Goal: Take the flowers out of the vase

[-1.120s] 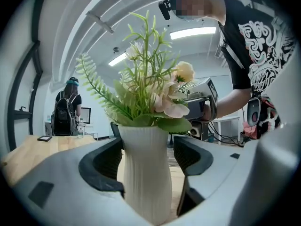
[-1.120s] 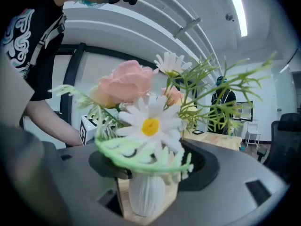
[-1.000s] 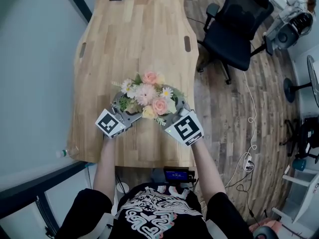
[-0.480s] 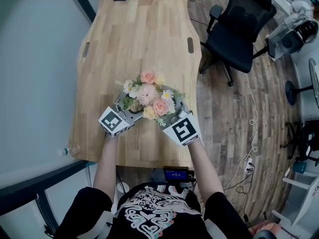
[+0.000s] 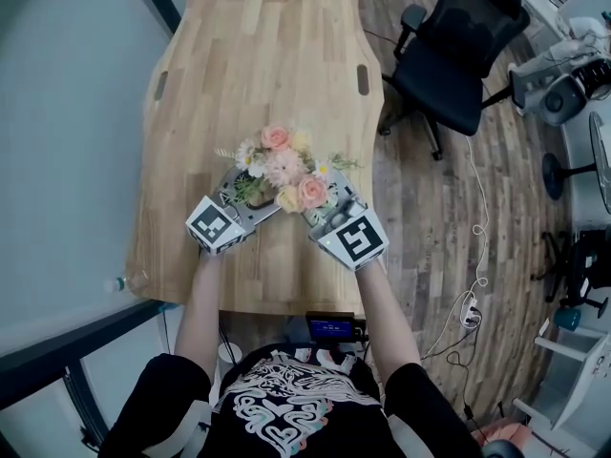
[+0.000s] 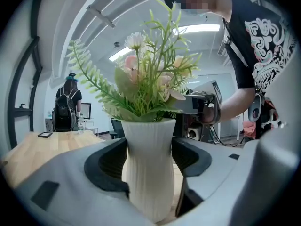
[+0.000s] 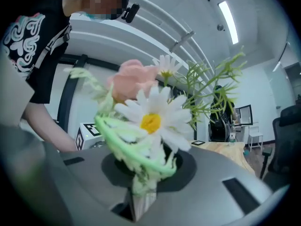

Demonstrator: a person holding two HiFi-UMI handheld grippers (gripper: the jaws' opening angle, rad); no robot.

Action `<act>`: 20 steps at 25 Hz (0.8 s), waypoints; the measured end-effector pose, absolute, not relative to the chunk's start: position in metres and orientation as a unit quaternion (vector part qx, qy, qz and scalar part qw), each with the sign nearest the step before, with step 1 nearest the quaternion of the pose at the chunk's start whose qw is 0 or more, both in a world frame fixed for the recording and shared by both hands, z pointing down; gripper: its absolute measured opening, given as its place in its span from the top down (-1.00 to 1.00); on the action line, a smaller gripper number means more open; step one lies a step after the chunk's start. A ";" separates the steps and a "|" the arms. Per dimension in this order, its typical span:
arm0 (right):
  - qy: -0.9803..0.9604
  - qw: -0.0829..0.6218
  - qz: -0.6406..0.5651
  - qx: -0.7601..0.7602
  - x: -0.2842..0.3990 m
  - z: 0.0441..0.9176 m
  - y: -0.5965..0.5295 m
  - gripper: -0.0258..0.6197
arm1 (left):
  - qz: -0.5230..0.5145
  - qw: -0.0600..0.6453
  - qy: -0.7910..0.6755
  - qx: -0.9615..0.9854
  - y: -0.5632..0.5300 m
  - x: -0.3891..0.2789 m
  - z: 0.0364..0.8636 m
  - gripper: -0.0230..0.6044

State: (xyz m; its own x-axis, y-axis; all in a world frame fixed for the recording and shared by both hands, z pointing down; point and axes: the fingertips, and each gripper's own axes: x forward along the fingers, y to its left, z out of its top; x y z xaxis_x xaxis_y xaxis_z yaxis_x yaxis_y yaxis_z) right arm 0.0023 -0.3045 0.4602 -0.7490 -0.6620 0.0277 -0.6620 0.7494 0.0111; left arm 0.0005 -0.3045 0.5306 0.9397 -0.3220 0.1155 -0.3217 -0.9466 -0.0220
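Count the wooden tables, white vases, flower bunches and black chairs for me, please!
Wooden table: 1
White vase: 1
Flower bunch: 1
Black chair: 1
Total: 4

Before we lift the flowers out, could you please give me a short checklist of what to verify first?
1. Right gripper shut on the stems of the flowers: ok; its jaws have just closed on them.
2. Vase between the jaws of the left gripper: ok.
3. Left grip firm on the vase: cannot tell; its jaws have just been closing, and a sliver of gap shows on one side.
4. Vase upright on the table: ok.
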 end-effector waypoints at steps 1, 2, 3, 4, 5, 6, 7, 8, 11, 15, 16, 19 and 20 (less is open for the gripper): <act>-0.934 0.011 0.004 0.356 0.003 0.460 -0.305 0.71 | -0.061 0.004 0.163 -0.985 -0.304 0.000 0.530 -0.05; -0.934 0.008 0.006 0.358 0.004 0.460 -0.305 0.72 | -0.063 0.005 0.164 -0.984 -0.304 0.000 0.530 -0.05; -0.933 0.006 0.007 0.359 0.004 0.459 -0.304 0.72 | -0.064 0.004 0.165 -0.984 -0.305 0.000 0.531 -0.05; -0.933 0.004 0.007 0.361 0.005 0.458 -0.304 0.72 | -0.065 0.002 0.167 -0.984 -0.305 0.000 0.532 -0.05; -0.932 0.001 0.007 0.362 0.006 0.456 -0.304 0.73 | -0.065 -0.001 0.169 -0.984 -0.305 0.000 0.533 -0.04; -0.931 -0.003 0.009 0.365 0.007 0.454 -0.304 0.73 | -0.065 -0.005 0.169 -0.983 -0.305 0.001 0.533 -0.04; -0.930 -0.007 0.010 0.366 0.009 0.452 -0.304 0.73 | -0.065 -0.007 0.169 -0.983 -0.305 0.002 0.533 -0.04; -0.930 -0.009 0.010 0.368 0.010 0.450 -0.304 0.73 | -0.065 -0.007 0.170 -0.983 -0.305 0.002 0.533 -0.04; -0.929 -0.010 0.009 0.369 0.011 0.448 -0.303 0.74 | -0.067 -0.006 0.172 -0.983 -0.306 0.001 0.533 -0.04; -0.927 -0.021 0.026 0.373 0.015 0.444 -0.301 0.73 | -0.063 -0.014 0.173 -0.983 -0.305 0.003 0.534 -0.03; -0.927 -0.023 0.027 0.374 0.016 0.442 -0.301 0.73 | -0.062 -0.015 0.174 -0.983 -0.304 0.003 0.534 -0.03; -0.927 -0.021 0.015 0.373 0.015 0.433 -0.301 0.73 | -0.066 -0.015 0.174 -0.982 -0.304 0.003 0.536 -0.03; -0.928 -0.018 0.010 0.373 0.015 0.430 -0.301 0.74 | -0.068 -0.014 0.174 -0.982 -0.303 0.004 0.536 -0.03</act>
State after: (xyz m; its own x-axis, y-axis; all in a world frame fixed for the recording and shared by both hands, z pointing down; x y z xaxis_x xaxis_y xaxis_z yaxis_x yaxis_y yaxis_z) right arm 0.0150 -0.3010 0.4300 -0.7210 -0.6924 -0.0261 -0.6917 0.7215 -0.0312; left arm 0.0038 -0.3035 0.5357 0.9305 -0.3393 0.1380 -0.3430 -0.9393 0.0034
